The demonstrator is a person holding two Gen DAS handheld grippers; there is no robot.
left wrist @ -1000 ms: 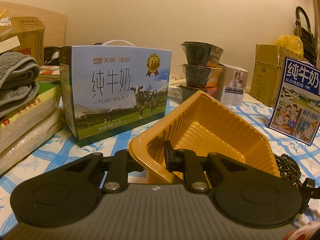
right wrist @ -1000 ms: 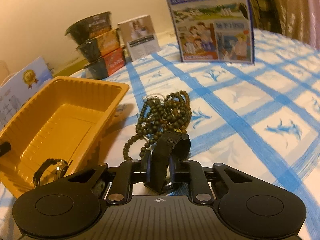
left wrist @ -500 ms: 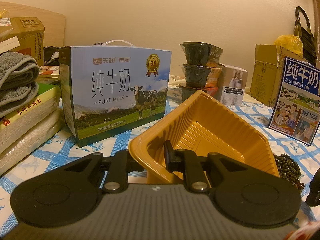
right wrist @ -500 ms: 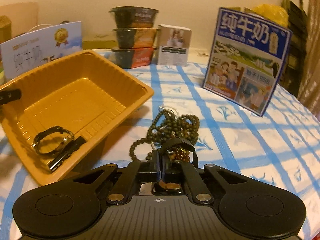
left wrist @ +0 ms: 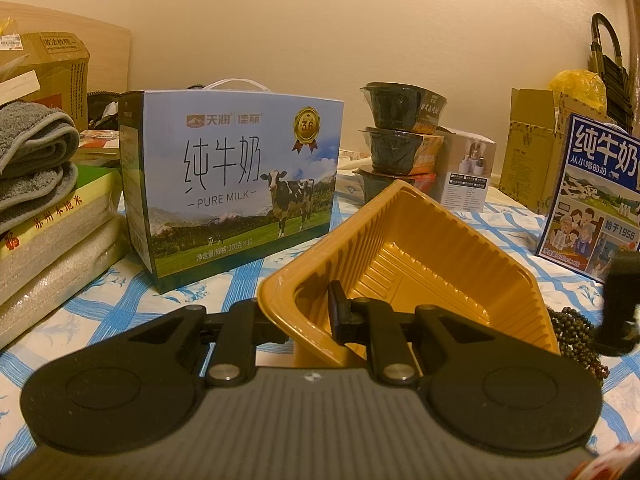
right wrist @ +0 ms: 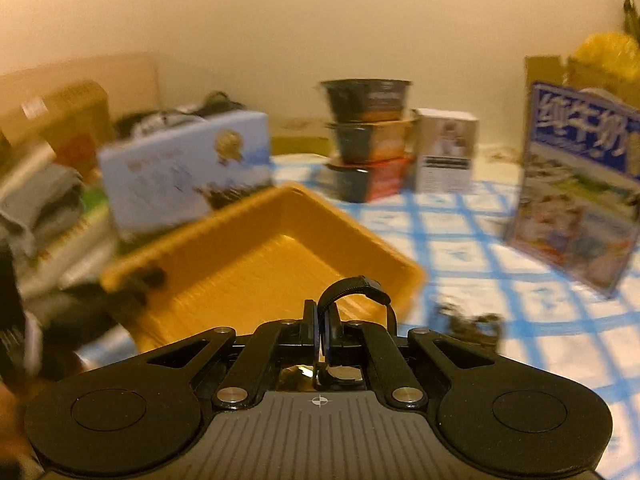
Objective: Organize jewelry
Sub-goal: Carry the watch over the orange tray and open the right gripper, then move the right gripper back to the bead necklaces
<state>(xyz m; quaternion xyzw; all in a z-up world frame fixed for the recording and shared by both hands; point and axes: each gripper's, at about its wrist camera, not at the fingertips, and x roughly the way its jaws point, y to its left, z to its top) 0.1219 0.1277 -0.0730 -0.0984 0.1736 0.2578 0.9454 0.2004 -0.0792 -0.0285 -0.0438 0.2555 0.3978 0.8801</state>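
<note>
A yellow plastic tray (left wrist: pixel 420 264) stands on the blue-checked tablecloth. My left gripper (left wrist: pixel 308 320) is shut on the wall at the tray's near corner. My right gripper (right wrist: pixel 322 328) is shut on the black strap of a watch (right wrist: pixel 352 288). The strap loops up above the fingertips, off the cloth, in front of the tray (right wrist: pixel 280 264). The right wrist view is blurred by motion. A pile of dark bead necklaces (left wrist: pixel 572 328) lies on the cloth right of the tray, also visible as the beads (right wrist: pixel 468 324). The near part of the tray's floor is hidden by my grippers.
A pure-milk carton (left wrist: pixel 236 188) stands behind the tray on the left, and a second milk box (left wrist: pixel 596 200) at the right. Three stacked dark bowls (left wrist: pixel 400 140) and a small white box (left wrist: pixel 468 172) sit at the back. Folded grey towels (left wrist: pixel 32 160) lie on rice bags at the far left.
The right gripper closed on the watch strap, lifted the watch off the cloth and swung left toward the tray. The left gripper and the tray kept still.
</note>
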